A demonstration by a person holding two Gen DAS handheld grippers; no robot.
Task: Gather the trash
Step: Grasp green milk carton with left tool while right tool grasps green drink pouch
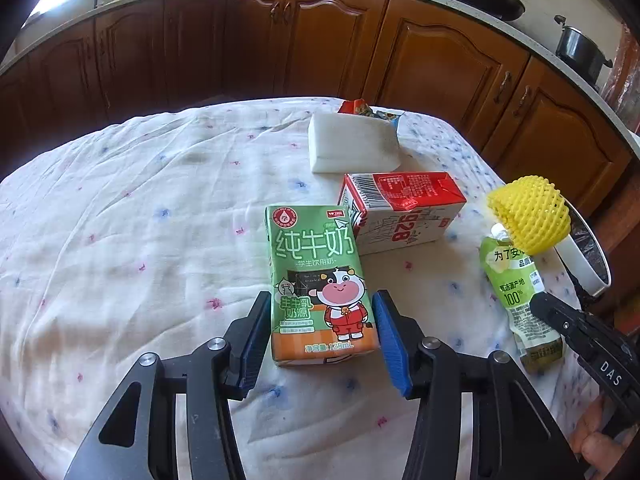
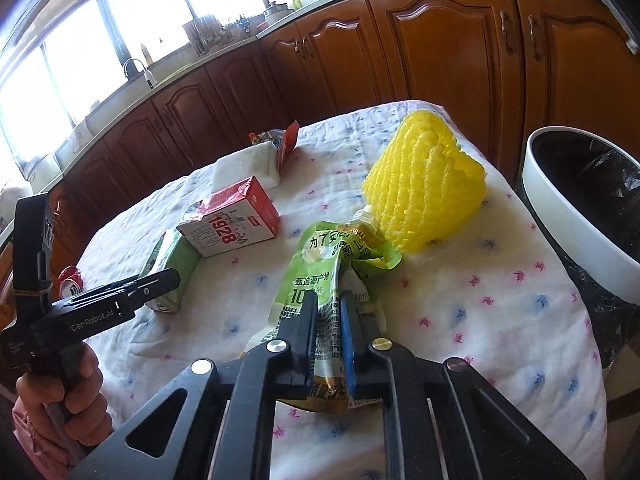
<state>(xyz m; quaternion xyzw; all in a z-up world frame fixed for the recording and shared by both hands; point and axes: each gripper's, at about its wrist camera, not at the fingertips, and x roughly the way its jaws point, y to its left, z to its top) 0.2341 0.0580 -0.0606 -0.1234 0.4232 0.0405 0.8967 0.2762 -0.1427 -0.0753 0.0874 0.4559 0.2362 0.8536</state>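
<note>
Right gripper [image 2: 328, 312] clamped nearly shut on green pouch [image 2: 320, 276] — pads pinching lower body of the flattened film, pouch crumpled and folded above the grip, spout end up near yellow foam net [image 2: 424, 184]. Pouch probably light, limp, slick; likely to flop or slide if pinched at an edge, so mid-body grip across the crease looks sensible.

Left gripper [image 1: 322, 328] partly open, straddling green milk carton [image 1: 320, 280] — carton lying flat on the surface [image 1: 140, 220], label up, lower half between the pads. Left pad looks against the carton side, right pad seems just off it; contact hard to confirm, so not counted as a hold yet. Carton probably empty: light, stiff along edges, side walls likely to dent under a hard squeeze. Best taken across the narrow sides, as lined up now.

Further out: red-and-white carton [image 1: 404, 212] on its side, touching or just beside the green carton's far corner. White foam block [image 1: 352, 148] beyond it, crumpled wrapper [image 1: 360, 108] behind. Yellow foam net soft, springy, featherlight — any pinch should do. White bin [image 2: 580, 232] with black liner just past the surface's right edge, near the pouch.
</note>
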